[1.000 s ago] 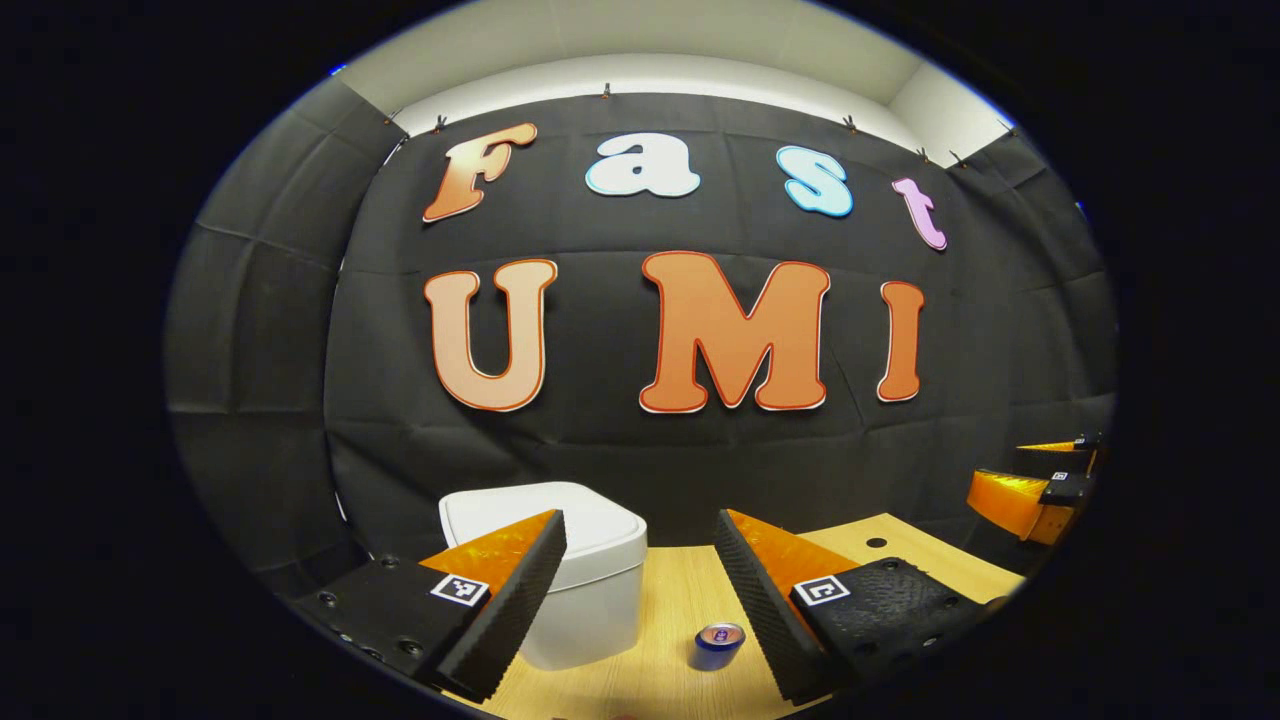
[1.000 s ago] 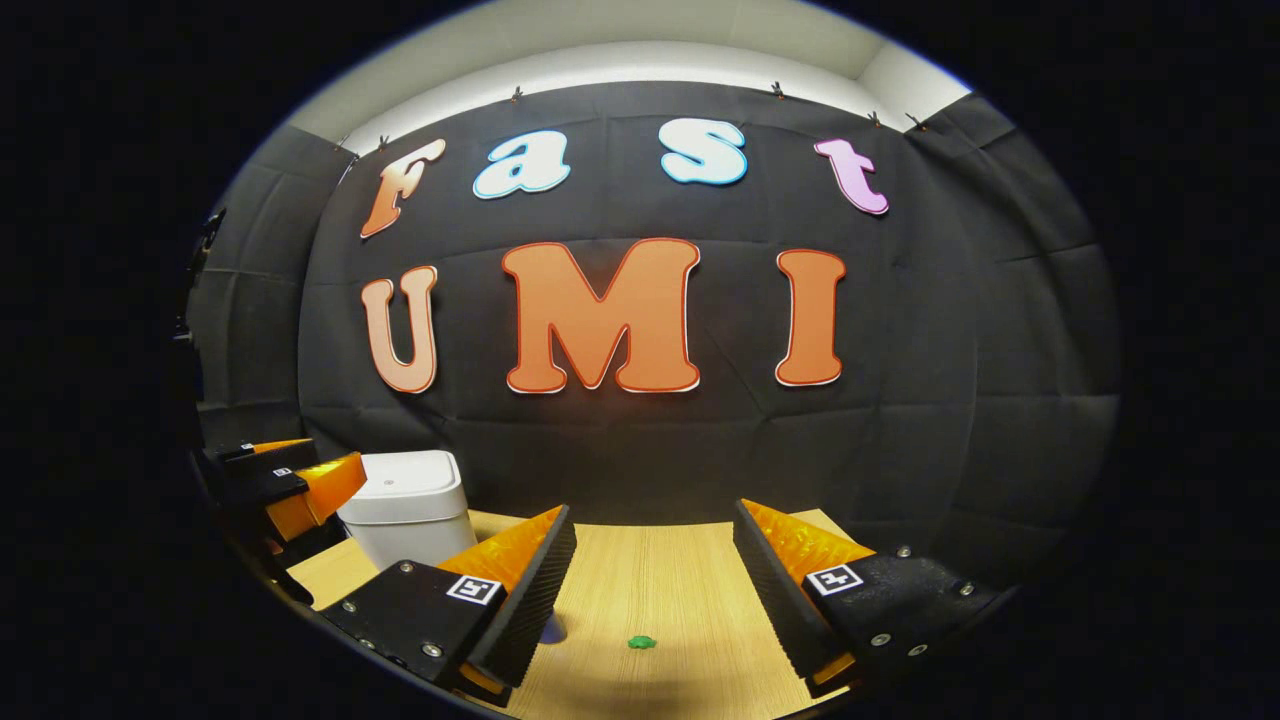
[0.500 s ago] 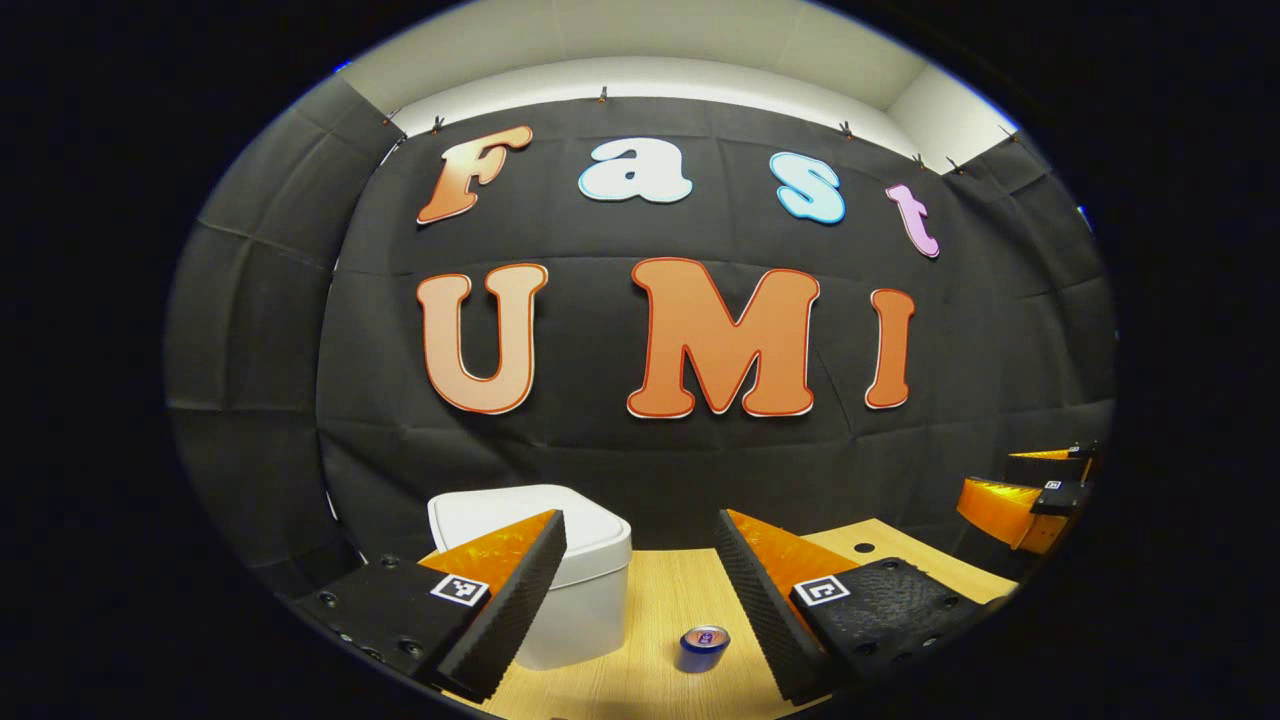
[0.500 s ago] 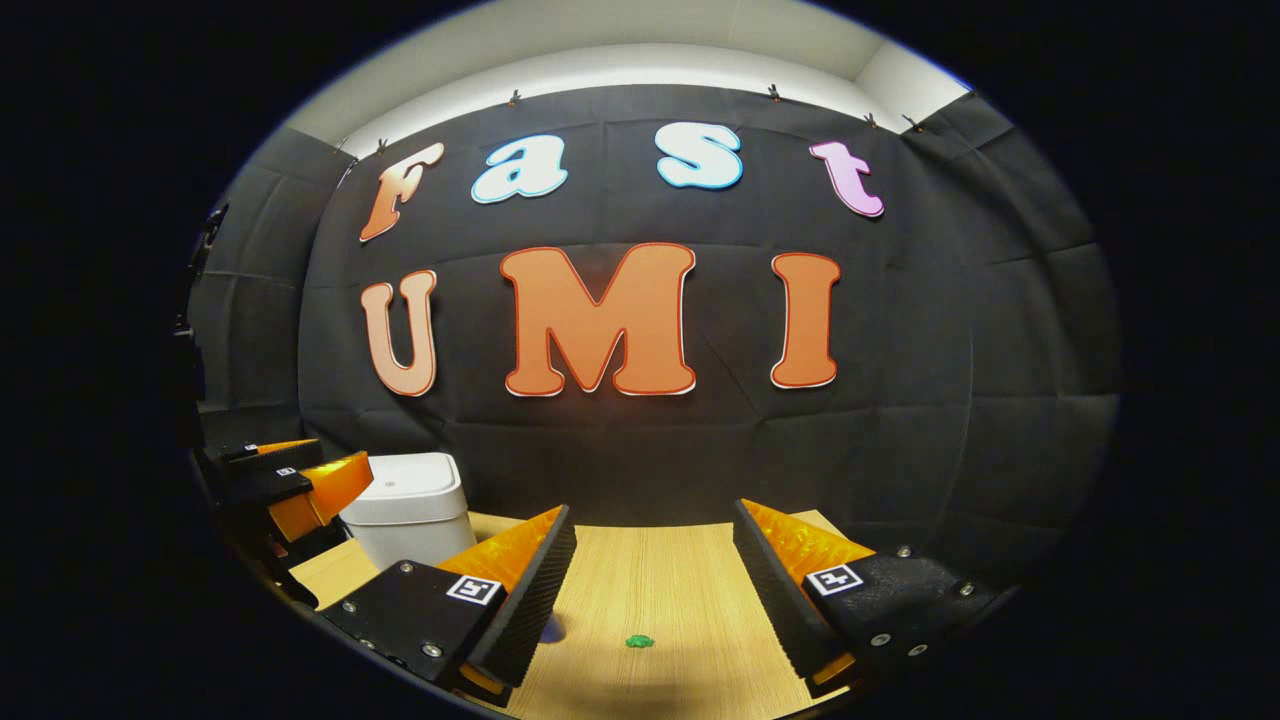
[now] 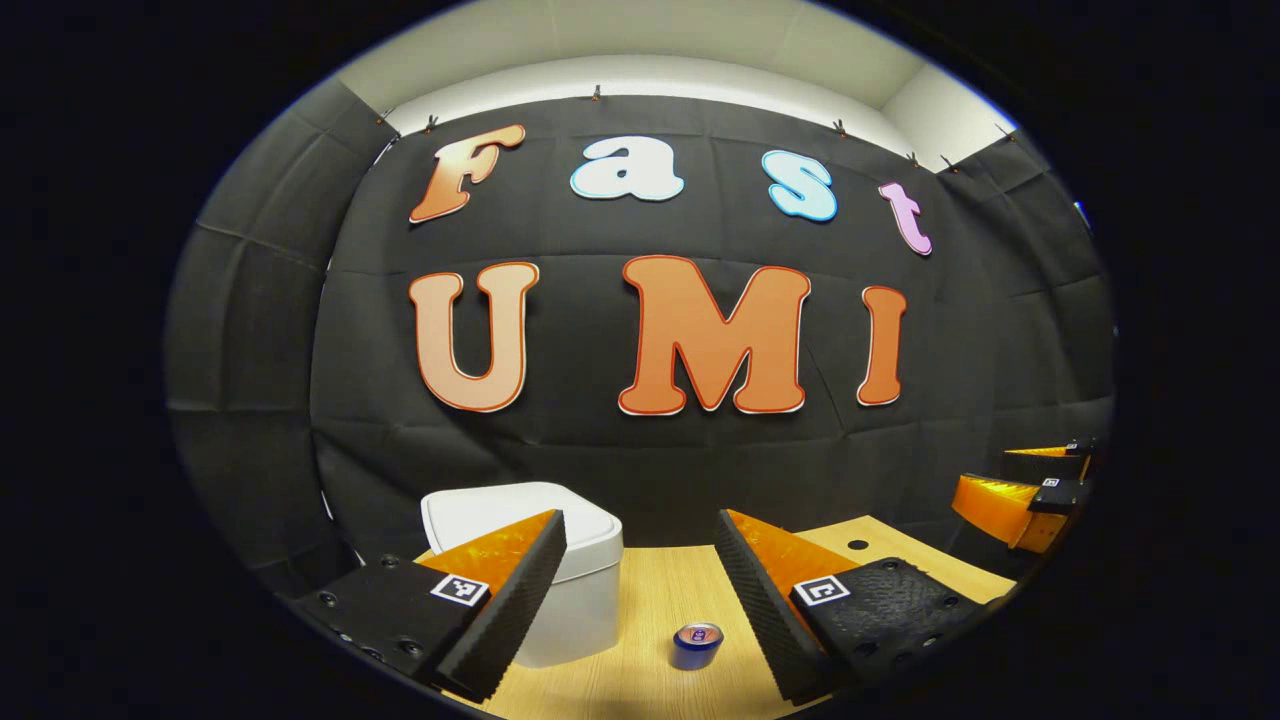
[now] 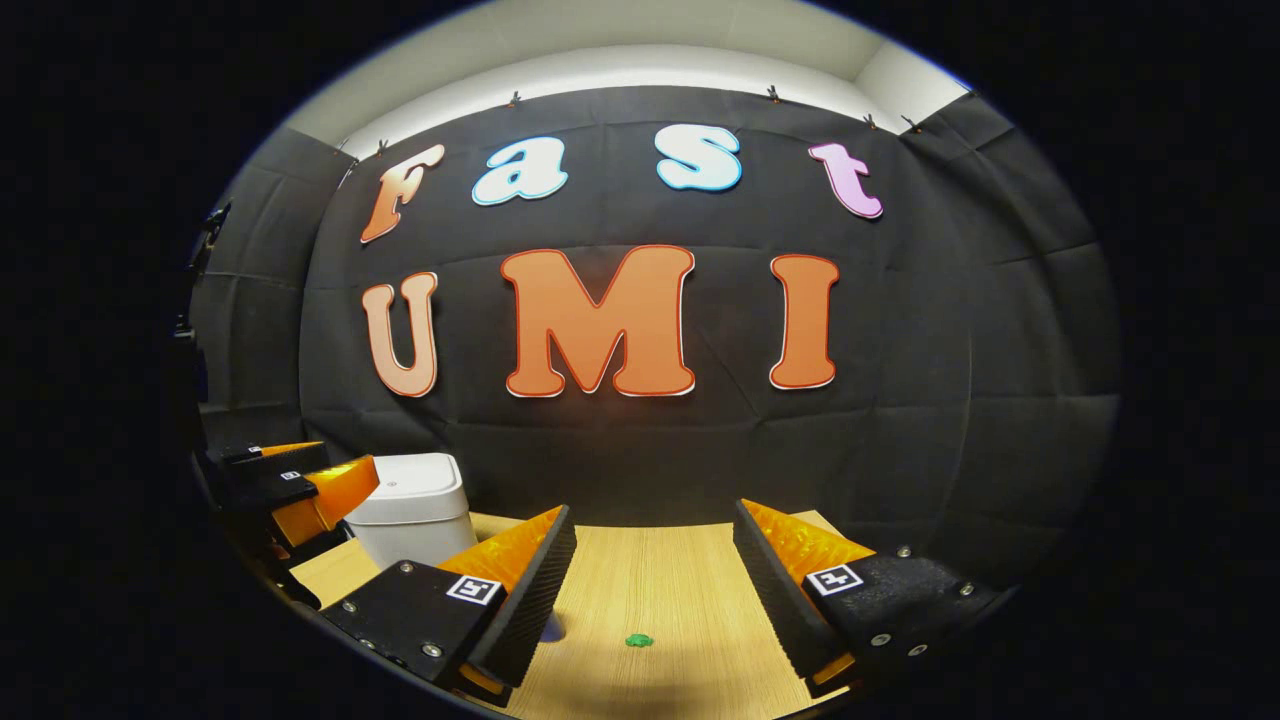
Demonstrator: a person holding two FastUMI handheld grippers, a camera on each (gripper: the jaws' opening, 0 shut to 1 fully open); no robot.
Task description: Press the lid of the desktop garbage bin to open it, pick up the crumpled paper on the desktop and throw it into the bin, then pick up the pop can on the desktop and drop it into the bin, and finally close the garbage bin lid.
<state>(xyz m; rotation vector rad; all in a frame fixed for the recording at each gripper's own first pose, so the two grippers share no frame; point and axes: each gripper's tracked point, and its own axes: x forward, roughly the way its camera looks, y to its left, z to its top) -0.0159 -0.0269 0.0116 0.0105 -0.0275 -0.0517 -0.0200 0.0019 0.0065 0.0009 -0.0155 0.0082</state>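
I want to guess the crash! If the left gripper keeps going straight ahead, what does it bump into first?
Probably nothing on the table: the left gripper points between the white bin and the pop can, so likely the black cloth wall behind, though depth is unclear.

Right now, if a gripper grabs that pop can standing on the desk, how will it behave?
The pop can stands upright on the wooden desktop, so a low sideways nudge would probably tip it and let it roll. It looks small and metal, likely light. Its smooth round wall may slip, so a centred squeeze seems safest.
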